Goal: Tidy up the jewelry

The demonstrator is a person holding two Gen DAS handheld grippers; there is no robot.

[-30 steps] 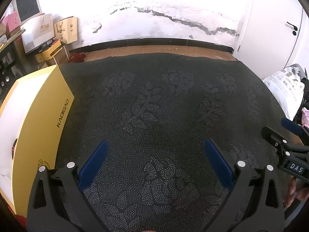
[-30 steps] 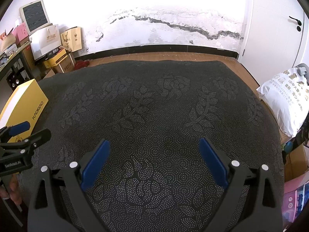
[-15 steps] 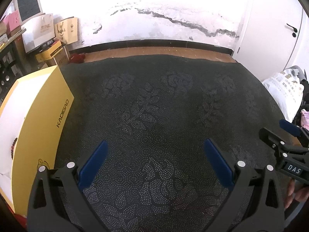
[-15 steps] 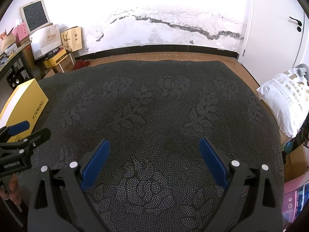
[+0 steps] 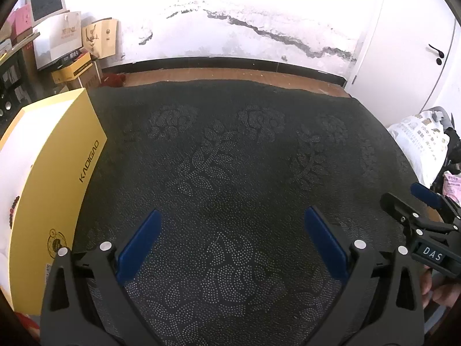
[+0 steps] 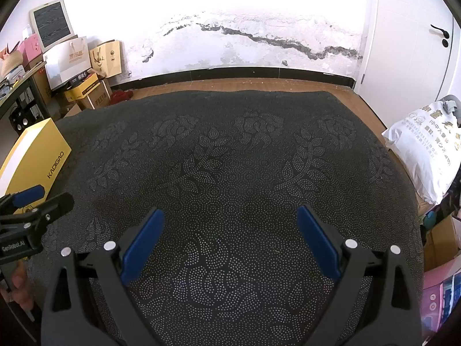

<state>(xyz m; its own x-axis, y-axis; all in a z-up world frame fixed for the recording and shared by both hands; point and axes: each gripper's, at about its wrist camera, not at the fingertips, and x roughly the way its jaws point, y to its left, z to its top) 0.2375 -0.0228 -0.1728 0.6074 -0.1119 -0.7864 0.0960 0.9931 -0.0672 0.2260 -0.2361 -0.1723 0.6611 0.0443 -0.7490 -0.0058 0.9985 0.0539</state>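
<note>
**Q:** Left wrist view: what does it show?

**A:** The left gripper (image 5: 230, 239) hangs over a dark floral-patterned cloth (image 5: 230, 150), its blue-padded fingers (image 5: 141, 239) spread wide with nothing between them. A yellow box (image 5: 57, 178) marked KADIGAO lies along the cloth's left edge, its pale top facing up. At the far left rim, on that top, sits a small dark beaded shape (image 5: 11, 213); it may be jewelry, but it is too cropped to tell. The right gripper (image 5: 415, 204) enters at the lower right, with part of the person's hand (image 5: 438, 288) behind it.

**Q:** Why would both tools be held this way?

**A:** Judged from the pose, wide jaws held level above bare cloth suit a rest or ready stance; neither tool is aimed at any object.

**Q:** Right wrist view?

**A:** The right gripper (image 6: 230, 233) is likewise fully parted and carries nothing, above the same cloth (image 6: 230, 155). The yellow box (image 6: 37, 155) sits well off to the left, with the left gripper (image 6: 40, 199) beside it. A white printed bag (image 6: 423, 150) lies off the cloth's right edge; cartons (image 6: 86, 89) are stacked by the wall.

**Q:** Where is the jewelry, and how far along is the job?

**A:** No loose piece is visible on the cloth. That fits either jewelry waiting in or on the box, or jewelry already put away there; these views cannot settle which.
</note>
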